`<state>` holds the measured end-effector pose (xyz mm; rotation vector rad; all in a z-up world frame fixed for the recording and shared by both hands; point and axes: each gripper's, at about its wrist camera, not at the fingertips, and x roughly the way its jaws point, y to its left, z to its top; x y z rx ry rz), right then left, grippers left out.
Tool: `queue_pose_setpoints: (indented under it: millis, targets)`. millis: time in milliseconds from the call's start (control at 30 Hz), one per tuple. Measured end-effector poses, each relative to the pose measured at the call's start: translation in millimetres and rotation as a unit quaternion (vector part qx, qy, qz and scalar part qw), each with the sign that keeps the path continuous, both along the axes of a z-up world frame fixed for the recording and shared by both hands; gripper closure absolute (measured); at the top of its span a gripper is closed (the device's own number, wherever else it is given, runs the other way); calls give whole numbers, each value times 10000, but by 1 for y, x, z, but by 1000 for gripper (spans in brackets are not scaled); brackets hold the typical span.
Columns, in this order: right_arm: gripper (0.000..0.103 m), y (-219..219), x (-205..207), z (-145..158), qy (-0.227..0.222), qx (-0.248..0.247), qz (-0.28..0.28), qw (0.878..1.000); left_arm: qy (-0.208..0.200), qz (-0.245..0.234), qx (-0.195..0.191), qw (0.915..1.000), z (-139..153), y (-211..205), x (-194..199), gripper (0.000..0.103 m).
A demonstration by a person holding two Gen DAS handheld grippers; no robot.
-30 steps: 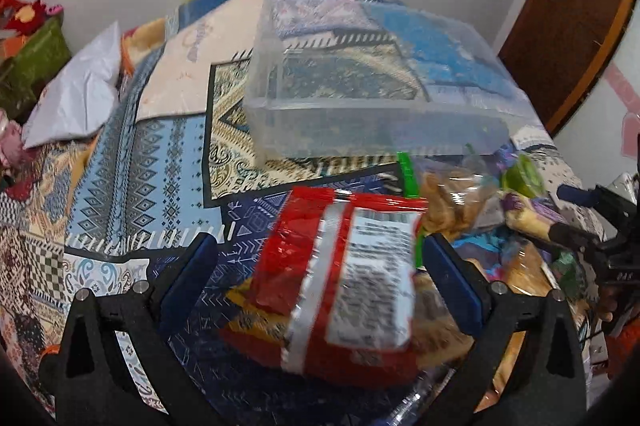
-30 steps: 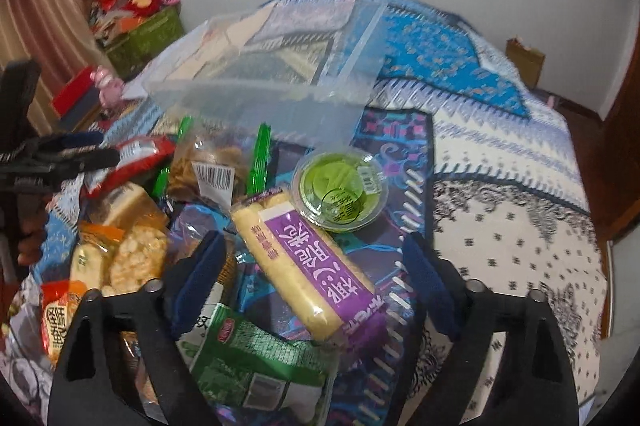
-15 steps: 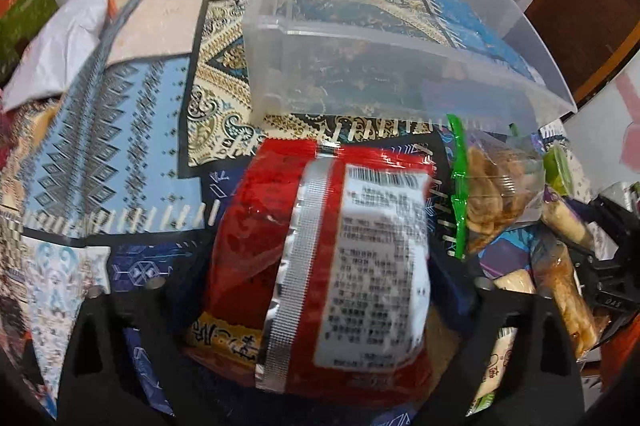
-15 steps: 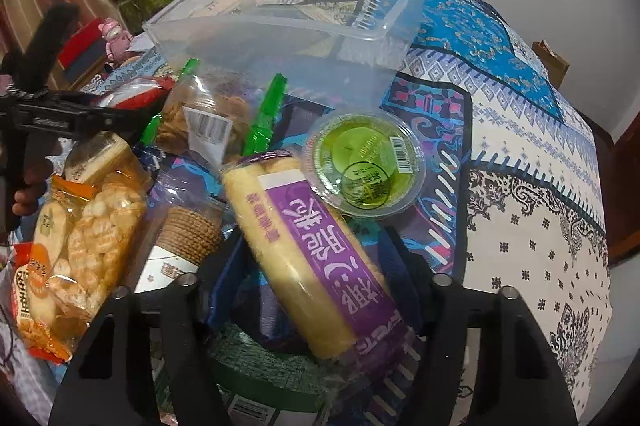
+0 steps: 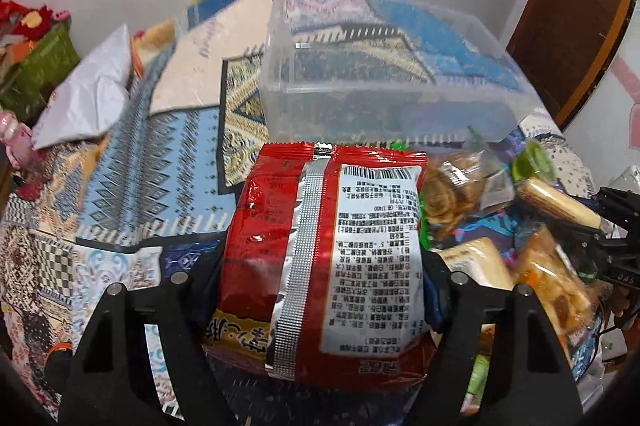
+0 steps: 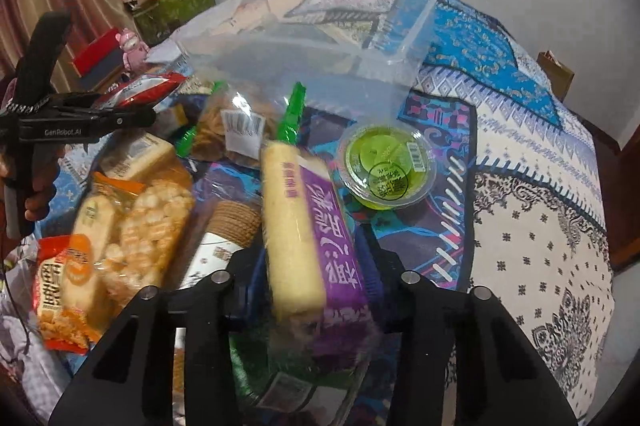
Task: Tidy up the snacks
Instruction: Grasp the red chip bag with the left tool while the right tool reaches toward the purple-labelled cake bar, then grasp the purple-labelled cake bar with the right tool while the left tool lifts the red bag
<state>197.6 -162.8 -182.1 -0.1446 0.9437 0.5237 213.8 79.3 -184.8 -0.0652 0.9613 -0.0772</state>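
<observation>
The left gripper (image 5: 324, 274) has its fingers clenched on a shiny red foil snack bag (image 5: 320, 250), held just before the clear plastic storage bin (image 5: 384, 66) on the patterned bedspread (image 5: 152, 162). The right gripper (image 6: 312, 278) grips a long yellow biscuit pack with a purple label (image 6: 308, 226), seemingly lifted above the snack pile, near a round green jelly cup (image 6: 386, 166)

Red snack bag (image 5: 324, 258) and purple-labelled yellow roll pack (image 6: 308, 238) sit before the clear bin (image 5: 384, 86).
</observation>
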Motion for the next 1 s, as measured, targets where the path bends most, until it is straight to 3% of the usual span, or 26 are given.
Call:
queue_pose_setpoints:
  millis: [133, 367, 533, 600, 667, 700, 833, 933, 1000]
  targets:
    - [80, -2, -5, 14, -170, 79, -27, 9998, -279, 35, 41, 9996, 22, -2, -13, 28]
    - [84, -3, -6, 27, -282, 112, -58, 9995, -715, -34, -6, 9974, 55, -14, -26, 28]
    - [84, 2, 2, 16, 14, -66, -21, 10000, -890, -150, -45, 9959, 68, -21, -30, 28]
    - [77, 8, 10, 7, 267, -229, 100, 9993, -887, -198, -80, 9958, 69, -23, -31, 28]
    - [54, 11, 17, 1, 254, -423, 114, 9987, -874, -239, -82, 9959, 68, -26, -33, 28]
    - [52, 13, 21, -2, 263, -528, 142, 9982, -869, -250, -81, 9959, 68, -26, -33, 28]
    - [51, 17, 36, -16, 511, -774, 298, 9952, -836, -277, -94, 9961, 64, -27, -35, 28]
    - [51, 14, 47, -27, 809, -620, 364, 9941, -803, -257, -119, 9964, 61, -26, -34, 28]
    - [53, 13, 47, -27, 776, -561, 396, 9946, -782, -250, -153, 9965, 59, -26, -33, 28]
